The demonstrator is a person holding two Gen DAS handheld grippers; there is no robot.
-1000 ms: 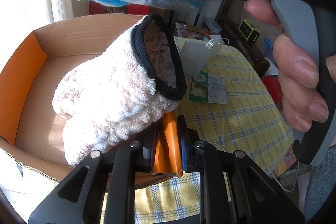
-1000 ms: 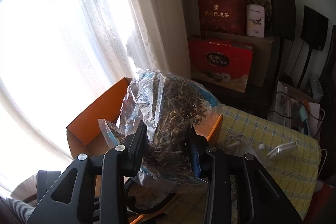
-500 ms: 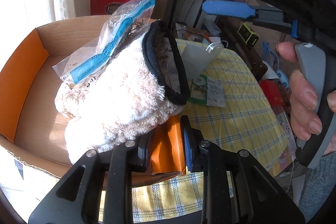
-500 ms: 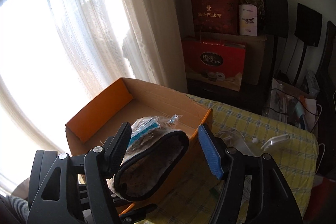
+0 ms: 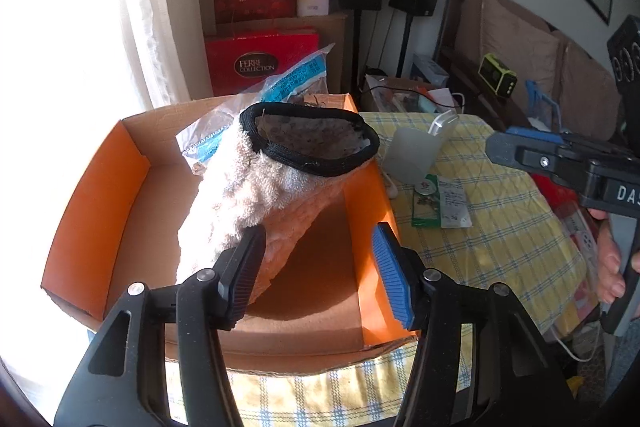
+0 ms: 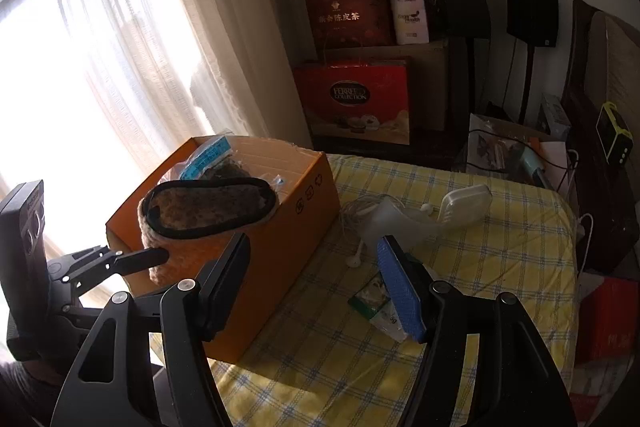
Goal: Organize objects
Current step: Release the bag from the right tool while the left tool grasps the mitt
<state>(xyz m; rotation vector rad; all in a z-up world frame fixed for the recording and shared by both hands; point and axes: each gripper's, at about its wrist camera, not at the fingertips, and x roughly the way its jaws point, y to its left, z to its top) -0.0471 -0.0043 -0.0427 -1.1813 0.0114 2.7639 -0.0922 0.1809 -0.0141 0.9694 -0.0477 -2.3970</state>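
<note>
An orange cardboard box [image 5: 100, 195] stands on the yellow checked tablecloth [image 5: 500, 227]. A fluffy cream slipper with a black rim [image 5: 256, 187] leans inside it, and a clear bag of dried herbs with a blue label [image 5: 292, 83] lies behind the slipper. My left gripper [image 5: 316, 275] is open above the box's near right side. My right gripper [image 6: 316, 287] is open and empty over the table, right of the box [image 6: 280, 227]. The slipper [image 6: 208, 211] and the bag [image 6: 208, 155] also show in the right wrist view.
On the cloth lie a green-and-white packet [image 5: 440, 201], a frosted plastic container [image 5: 412, 155] and white earphones [image 6: 356, 255]. Red gift boxes [image 6: 352, 99], black speakers [image 6: 532, 11] and clutter stand behind the table. A curtained window [image 6: 80, 47] is at left.
My right gripper let the herb bag go into the box and drew back to the right. My left gripper let go of the box's orange wall, opened and pulled back.
</note>
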